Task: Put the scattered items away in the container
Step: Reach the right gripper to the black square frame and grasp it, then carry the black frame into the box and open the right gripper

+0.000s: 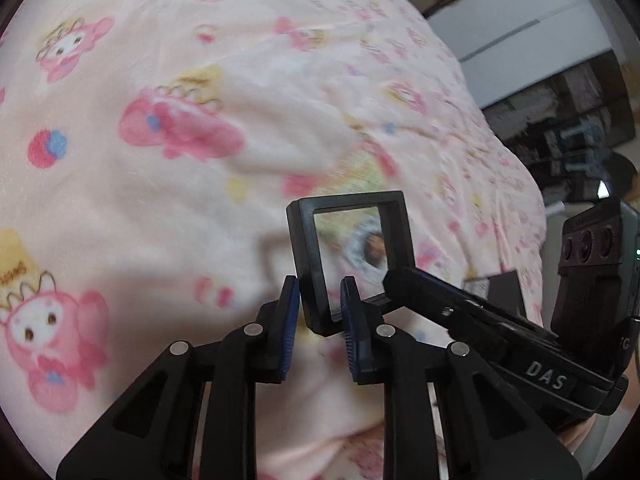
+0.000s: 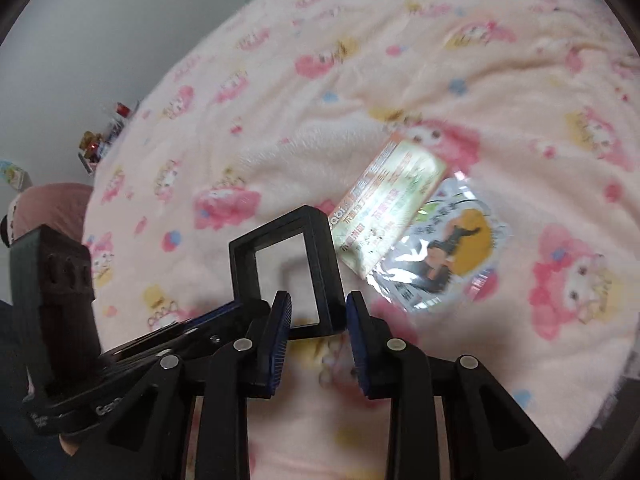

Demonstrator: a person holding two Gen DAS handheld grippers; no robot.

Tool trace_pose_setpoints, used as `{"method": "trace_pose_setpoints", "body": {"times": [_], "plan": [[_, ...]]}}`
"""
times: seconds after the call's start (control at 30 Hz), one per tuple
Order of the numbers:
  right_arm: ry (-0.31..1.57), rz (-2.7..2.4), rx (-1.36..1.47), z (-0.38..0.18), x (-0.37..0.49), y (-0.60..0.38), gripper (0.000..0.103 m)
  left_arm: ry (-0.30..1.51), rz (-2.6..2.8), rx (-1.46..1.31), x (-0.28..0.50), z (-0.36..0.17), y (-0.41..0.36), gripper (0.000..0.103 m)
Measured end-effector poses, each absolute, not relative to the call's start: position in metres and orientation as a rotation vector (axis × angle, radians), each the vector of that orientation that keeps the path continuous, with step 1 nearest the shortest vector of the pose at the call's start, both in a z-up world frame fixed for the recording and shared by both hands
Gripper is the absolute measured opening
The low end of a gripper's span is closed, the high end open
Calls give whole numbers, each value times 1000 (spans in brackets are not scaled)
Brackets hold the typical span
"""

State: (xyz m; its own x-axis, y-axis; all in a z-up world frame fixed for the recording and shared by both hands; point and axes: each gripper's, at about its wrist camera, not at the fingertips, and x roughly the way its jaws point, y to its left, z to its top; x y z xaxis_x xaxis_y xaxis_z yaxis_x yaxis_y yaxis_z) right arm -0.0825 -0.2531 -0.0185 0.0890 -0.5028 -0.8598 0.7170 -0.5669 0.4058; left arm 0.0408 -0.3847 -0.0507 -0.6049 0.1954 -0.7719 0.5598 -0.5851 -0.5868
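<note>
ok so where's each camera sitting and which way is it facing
Left wrist: on the left gripper, looking down along its jaws at the black frame over the pink blanket; the right gripper enters from the right.
Right wrist: on the right gripper, looking down at the black frame, a green packet and a silver packet; the left gripper enters from the left.
Shared: the black frame, the pink blanket, both grippers.

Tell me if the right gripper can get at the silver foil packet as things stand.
Probably not yet. The right gripper has the black frame between its jaws. The silver foil packet lies just beyond, partly under a green card; nothing else blocks it.
</note>
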Motion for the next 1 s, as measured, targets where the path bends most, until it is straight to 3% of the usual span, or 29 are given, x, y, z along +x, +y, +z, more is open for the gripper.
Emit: {"method": "trace_pose_setpoints", "body": {"times": [0.2, 0.53, 0.7, 0.83, 1.0], "plan": [[171, -1796, 1334, 39, -74, -161, 26, 1176, -2514, 1322, 25, 7, -311, 19], [64, -2110, 1305, 75, -64, 15, 26, 847, -2859, 1600, -37, 52, -127, 22], [105, -2249, 1317, 81, -82, 88, 26, 652, -2960, 1697, -80, 56, -45, 22], [85, -2293, 1385, 66, -108, 141, 26, 612, -2974, 1858, -123, 36, 6, 22], [-105, -2251, 1487, 32, -128, 185, 26, 556, -2924, 1965, -142, 9, 35, 23]]}}
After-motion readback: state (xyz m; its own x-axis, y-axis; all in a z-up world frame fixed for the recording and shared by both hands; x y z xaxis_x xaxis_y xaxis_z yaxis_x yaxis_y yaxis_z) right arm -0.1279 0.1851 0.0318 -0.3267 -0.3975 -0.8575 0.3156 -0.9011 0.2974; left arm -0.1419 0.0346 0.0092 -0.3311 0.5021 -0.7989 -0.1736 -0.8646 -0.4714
